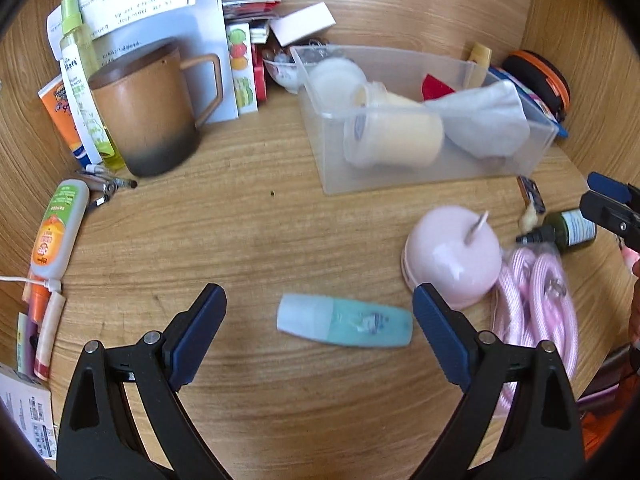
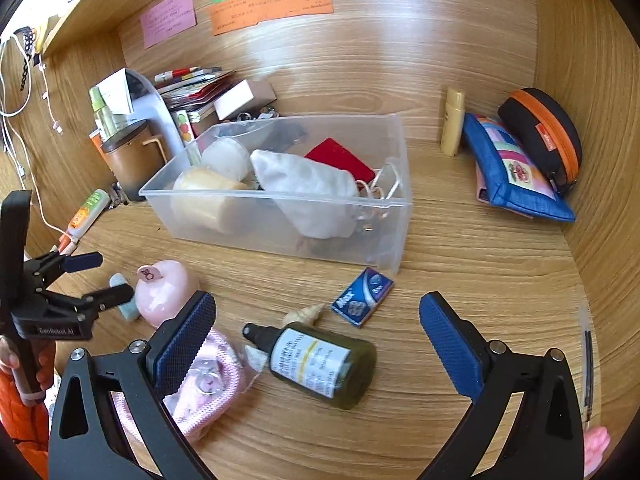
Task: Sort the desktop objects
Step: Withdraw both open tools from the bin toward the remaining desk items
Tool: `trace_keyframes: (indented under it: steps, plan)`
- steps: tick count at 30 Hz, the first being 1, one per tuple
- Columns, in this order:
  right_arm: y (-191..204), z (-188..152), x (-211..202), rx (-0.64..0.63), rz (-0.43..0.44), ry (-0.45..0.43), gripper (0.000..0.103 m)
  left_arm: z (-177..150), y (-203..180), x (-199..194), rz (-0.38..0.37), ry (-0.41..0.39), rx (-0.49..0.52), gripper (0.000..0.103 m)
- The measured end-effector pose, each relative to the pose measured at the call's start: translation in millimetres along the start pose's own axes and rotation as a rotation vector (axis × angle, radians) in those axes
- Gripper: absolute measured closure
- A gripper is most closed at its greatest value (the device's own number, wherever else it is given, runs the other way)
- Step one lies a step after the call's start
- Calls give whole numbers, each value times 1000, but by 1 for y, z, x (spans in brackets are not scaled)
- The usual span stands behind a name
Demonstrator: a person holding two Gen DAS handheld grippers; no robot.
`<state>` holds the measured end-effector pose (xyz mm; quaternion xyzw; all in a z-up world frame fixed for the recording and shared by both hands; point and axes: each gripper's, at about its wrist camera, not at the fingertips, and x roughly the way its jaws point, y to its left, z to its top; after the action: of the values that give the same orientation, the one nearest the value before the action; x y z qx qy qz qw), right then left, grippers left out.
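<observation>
Both hands lining up on loose items, nothing gripped yet.

Left wrist view: the left hand-held gripper [image 1: 320,320] is spread wide, empty, and the teal bottle [image 1: 346,325] lies flat on the surface [image 1: 248,240] between its fingers; closing looks next, then the bin [image 1: 420,176] at 1 o'clock.
Right wrist view: the right hand-held gripper [image 2: 318,322] also gapes wide, with the green bottle [image 2: 320,364] lying at 6 o'clock, just below its tips.

A wooden desk [image 2: 480,248] is seen, walled at the back and sides. A clear plastic bin [image 2: 280,216] is set mid-desk. A brown mug [image 1: 148,108] is parked by the left wall, a blue pouch [image 2: 516,172] in the back right corner. Nearer the front edge, a teal bottle [image 1: 348,324], a pink dome [image 1: 456,256] and a dark green bottle [image 2: 320,364] are laid out.
</observation>
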<state>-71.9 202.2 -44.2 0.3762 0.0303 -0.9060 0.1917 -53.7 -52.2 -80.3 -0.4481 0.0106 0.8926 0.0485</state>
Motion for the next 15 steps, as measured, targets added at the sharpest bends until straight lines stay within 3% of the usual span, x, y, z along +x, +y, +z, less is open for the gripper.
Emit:
trace_keyframes:
  steps: [15]
  plan:
    - [9, -17, 16, -31, -22, 81, 1, -10, -4, 5, -47, 22, 17, 8]
